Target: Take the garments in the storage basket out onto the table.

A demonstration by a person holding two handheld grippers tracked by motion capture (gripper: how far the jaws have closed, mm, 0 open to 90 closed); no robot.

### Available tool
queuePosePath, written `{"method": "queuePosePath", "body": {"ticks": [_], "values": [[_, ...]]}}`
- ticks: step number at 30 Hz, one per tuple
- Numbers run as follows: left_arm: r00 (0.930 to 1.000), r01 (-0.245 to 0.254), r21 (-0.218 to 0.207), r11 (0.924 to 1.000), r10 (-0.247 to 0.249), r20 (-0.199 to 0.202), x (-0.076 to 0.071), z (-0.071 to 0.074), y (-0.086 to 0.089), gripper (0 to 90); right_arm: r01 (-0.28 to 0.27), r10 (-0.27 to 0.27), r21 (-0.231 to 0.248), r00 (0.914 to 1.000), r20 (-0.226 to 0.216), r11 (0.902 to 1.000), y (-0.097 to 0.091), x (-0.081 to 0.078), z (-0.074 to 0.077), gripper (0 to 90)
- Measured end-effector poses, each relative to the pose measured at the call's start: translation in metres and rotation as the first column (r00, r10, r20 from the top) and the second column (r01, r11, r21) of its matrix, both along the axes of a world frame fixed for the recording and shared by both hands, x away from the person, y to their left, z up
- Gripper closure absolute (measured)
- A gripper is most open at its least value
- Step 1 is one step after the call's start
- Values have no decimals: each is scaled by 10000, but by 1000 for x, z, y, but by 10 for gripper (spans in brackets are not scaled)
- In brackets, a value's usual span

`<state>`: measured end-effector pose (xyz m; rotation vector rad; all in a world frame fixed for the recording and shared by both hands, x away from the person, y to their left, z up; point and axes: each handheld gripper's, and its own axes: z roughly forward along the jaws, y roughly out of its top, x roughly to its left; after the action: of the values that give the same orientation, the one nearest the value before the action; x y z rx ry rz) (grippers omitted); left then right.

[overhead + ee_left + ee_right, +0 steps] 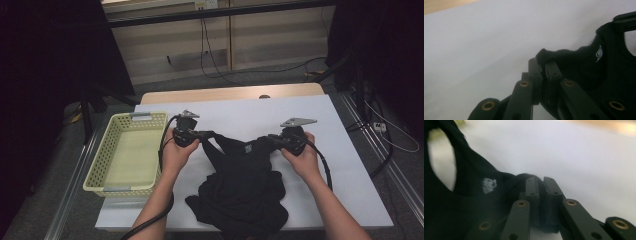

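A black garment (243, 185) with a small white logo lies on the white table cover, its lower part bunched near the front edge. Its top edge is stretched between my two grippers. My left gripper (209, 134) is shut on the garment's left shoulder (547, 55), the fabric pinched between its pads. My right gripper (270, 137) is shut on the right shoulder (524, 177). The white logo (599, 53) sits just below the neckline, also visible as the logo (489, 184) in the right gripper view.
A pale yellow perforated basket (103, 165) stands at the table's left side, nothing in it. White table cover (240, 112) stretches behind the garment to a wooden edge. Cables trail from both grippers, and more lie on the floor beyond.
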<state>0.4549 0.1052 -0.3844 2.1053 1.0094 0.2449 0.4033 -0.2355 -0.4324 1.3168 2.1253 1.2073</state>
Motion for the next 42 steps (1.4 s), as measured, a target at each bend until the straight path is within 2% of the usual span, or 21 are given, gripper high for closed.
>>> {"method": "queuePosePath", "body": {"ticks": [2,5,7,10,13,14,16,18,19,21,24,27,30,33,36,38,40,42], "values": [[9998,-146,16,9999,145,115,0,3,3,855,-148,124,350,9976,686,9993,-3,-7,13,814],[9997,-221,52,9997,221,99,-2,3,6,855,-436,402,300,9933,1079,9986,-5,-23,22,799],[9999,-133,172,9998,133,-12,-3,-1,5,855,-716,715,-17,9935,883,9974,-4,-33,17,789],[9998,-13,233,9997,18,-189,-5,-8,2,853,-1055,1059,-598,9944,42,9926,0,-41,-2,738],[9994,76,279,9996,-67,-326,-5,-13,-1,852,-1573,1533,-768,9866,-555,9846,4,-44,-13,721],[9995,79,286,9996,-70,-323,-5,-14,-1,852,-1610,1565,-837,9860,-573,9834,5,-44,-14,699],[9993,71,341,9994,-59,-365,-4,-15,-1,852,-1859,1806,-680,9805,-774,9802,8,-43,-13,694],[9989,150,328,9994,-135,-455,-3,-14,1,851,-2010,1909,-999,9763,-1023,9745,13,-44,-12,684],[9993,67,265,9996,-57,-362,-4,-14,1,851,-2016,1896,-1223,9765,-1027,9718,15,-44,-11,682],[9994,28,267,9996,-19,-358,-4,-15,2,850,-2154,2014,-1244,9726,-1160,9686,18,-45,-14,700],[9990,104,251,9996,-93,-435,-6,-17,2,847,-2134,1984,-1195,9720,-1259,9696,19,-49,-20,701],[9988,138,216,9997,-128,-479,-6,-20,1,846,-2016,1877,-1079,9741,-1261,9735,18,-51,-23,656],[9987,137,222,9997,-126,-484,-7,-19,1,846,-1804,1691,-959,9788,-1156,9789,14,-51,-19,583],[9988,127,212,9997,-116,-482,-7,-19,2,847,-1561,1509,-559,9846,-879,9862,8,-52,-9,487],[9985,120,241,9996,-107,-532,-6,-20,2,847,-1114,1103,-293,9932,-368,9933,1,-51,2,447],[9986,71,227,9997,-59,-527,-5,-21,1,847,-606,603,-188,9981,-117,9980,-6,-46,8,431],[9983,96,215,9997,-83,-575,-4,-22,1,847,-136,133,-213,9998,-145,9997,-9,-38,8,428],[9979,146,196,9997,-133,-634,-4,-23,0,847,-3,-9,-334,9994,-357,9994,-8,-28,1,427]]}}
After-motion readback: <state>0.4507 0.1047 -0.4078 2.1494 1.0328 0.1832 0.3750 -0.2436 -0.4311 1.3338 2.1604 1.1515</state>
